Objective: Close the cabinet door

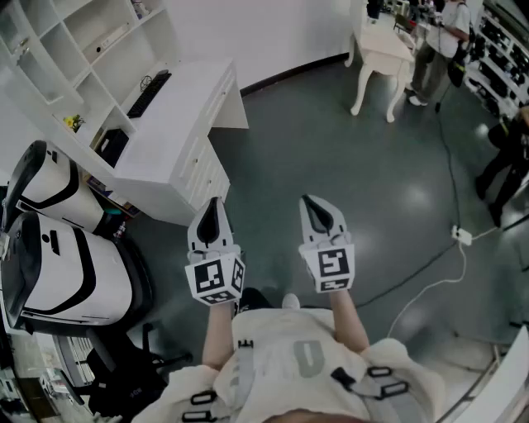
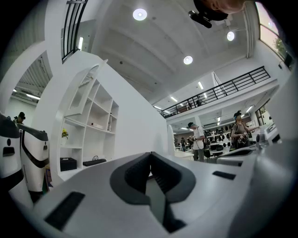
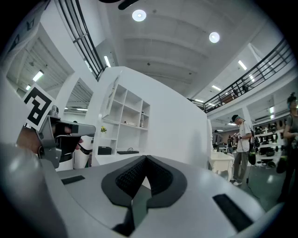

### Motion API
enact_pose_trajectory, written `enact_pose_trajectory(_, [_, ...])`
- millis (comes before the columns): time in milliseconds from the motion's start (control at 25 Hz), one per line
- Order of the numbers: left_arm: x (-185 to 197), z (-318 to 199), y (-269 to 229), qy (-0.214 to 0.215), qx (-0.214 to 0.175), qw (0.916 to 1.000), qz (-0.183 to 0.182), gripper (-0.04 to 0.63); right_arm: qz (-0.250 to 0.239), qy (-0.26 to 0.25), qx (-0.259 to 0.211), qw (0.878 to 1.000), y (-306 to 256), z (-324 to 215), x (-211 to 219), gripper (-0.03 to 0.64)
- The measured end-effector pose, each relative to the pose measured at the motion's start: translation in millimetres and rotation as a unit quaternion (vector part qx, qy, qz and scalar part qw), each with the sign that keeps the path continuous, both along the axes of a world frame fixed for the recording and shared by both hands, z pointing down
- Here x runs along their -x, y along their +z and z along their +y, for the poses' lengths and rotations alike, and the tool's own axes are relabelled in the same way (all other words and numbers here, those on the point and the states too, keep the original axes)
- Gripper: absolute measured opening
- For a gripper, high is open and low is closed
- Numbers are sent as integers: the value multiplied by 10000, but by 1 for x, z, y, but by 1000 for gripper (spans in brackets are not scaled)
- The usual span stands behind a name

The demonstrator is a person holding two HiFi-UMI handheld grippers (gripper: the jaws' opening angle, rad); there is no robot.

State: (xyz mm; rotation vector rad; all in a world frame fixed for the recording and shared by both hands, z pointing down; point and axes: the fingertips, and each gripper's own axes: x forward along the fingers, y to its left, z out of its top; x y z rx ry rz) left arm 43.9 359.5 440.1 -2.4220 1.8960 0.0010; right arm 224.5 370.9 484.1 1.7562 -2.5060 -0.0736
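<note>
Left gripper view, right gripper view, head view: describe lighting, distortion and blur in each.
Left gripper view: heavy fisheye bending, black corners, ceiling lights blown out, left hand-held gripper soft up close. Right gripper view: same bending, ceiling lights glaring, shelf unit fairly sharp. Head view: even light, faint sheen on the floor, curved edges.

One camera sits above the person's head and looks steeply down at the floor [image 1: 347, 149], well apart from the white shelf unit [image 1: 78, 58]. Cameras on the left gripper [image 1: 213, 206] and the right gripper [image 1: 311, 202] look level along their fingers [image 2: 135, 174] toward that shelf unit. Both show it, with the balcony railing [image 2: 223, 90] beyond it.
</note>
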Motion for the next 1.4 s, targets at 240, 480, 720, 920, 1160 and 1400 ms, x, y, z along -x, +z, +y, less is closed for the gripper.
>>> enact_pose_trajectory(240, [9, -5, 5, 128, -27, 9999, 7, 6, -73, -27, -81, 9999, -1, -5, 15, 3])
enact_pose_trajectory(480, [11, -12, 12, 187, 85, 9995, 253, 6, -49, 21, 206, 9998, 9, -8, 13, 3])
enact_pose_trajectory(720, [-1, -9, 14, 387, 107, 9989, 236, 6, -212, 56, 241, 9995, 7, -4, 12, 3])
enact_pose_trajectory(920, [9, -16, 17, 286, 193, 9991, 261, 6, -302, -34, 239, 9993, 10, -6, 25, 3])
enact_pose_trajectory(1160, [0, -42, 14, 658, 16, 9967, 473, 6, -42, 30, 176, 9998, 6, -19, 19, 3])
enact_pose_trajectory(1400, [-37, -102, 6, 1166, -191, 9923, 382, 6, -48, 602, -225, 9979, -17, -70, -22, 5])
